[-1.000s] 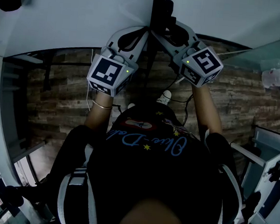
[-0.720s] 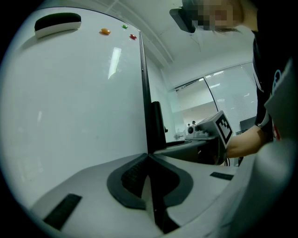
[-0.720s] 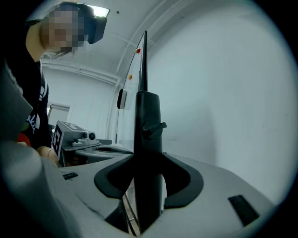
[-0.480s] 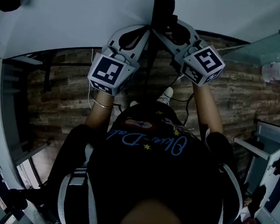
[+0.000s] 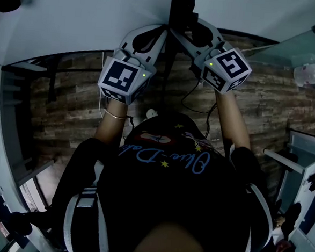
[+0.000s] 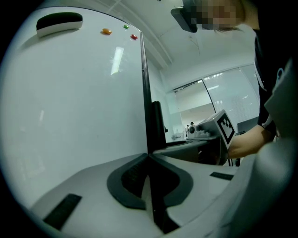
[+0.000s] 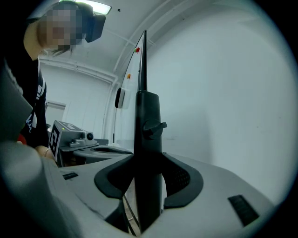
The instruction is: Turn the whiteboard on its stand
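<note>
Left tongs (image 6: 148,157), right tongs (image 7: 147,162) on whiteboard (image 6: 70,116).

The whiteboard (image 5: 84,20) fills my 12 o'clock, stand post (image 5: 178,6) before it. I hold the left gripper (image 5: 163,30) at 11, right gripper (image 5: 177,37) at 1.

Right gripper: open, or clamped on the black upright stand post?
Clamped. The right gripper has both dark pads pressed against the black upright post between them.
</note>
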Tool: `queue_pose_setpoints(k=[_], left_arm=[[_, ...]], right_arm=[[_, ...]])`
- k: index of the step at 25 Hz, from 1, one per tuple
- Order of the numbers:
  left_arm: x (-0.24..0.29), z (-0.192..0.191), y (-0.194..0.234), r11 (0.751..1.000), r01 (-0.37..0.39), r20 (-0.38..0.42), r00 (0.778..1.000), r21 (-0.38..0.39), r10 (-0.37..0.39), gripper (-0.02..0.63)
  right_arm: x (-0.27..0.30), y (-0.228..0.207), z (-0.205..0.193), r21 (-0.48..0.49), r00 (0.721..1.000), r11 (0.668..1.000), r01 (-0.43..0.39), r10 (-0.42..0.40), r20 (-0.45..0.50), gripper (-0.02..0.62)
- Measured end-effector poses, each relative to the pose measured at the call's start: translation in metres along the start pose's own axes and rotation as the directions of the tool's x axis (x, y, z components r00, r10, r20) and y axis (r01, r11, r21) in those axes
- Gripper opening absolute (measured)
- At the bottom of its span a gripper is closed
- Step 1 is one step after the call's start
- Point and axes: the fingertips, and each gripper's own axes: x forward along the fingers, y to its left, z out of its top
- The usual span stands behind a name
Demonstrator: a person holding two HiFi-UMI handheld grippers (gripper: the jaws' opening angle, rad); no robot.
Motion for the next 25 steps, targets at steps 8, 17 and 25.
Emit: queue_pose_setpoints(k=[8, 17, 25], left_arm=[[0.0, -0.009, -0.008, 0.998, -0.061, -0.029, 0.998, 0.001, 0.061, -0.009], [-0.006, -0.01, -0.013, 0.996, -0.092, -0.041, 0.995, 0.012, 0.093, -0.009], [-0.014, -0.014, -0.017, 0.991, -0.133, -0.049, 0.99, -0.01, 0.132, -0.009]], right_arm=[[-0.008, 0.003, -0.002, 0.004, 1.0, 1.0, 0.012, -0.011, -0.028, 0.19], [-0.013, 0.01, 0.0, 0.0, 1.0, 1.0, 0.005, -0.005, -0.022, 0.19], [-0.015, 0.018, -0.002, 0.002, 1.0, 1.0, -0.003, 0.003, -0.03, 0.19]])
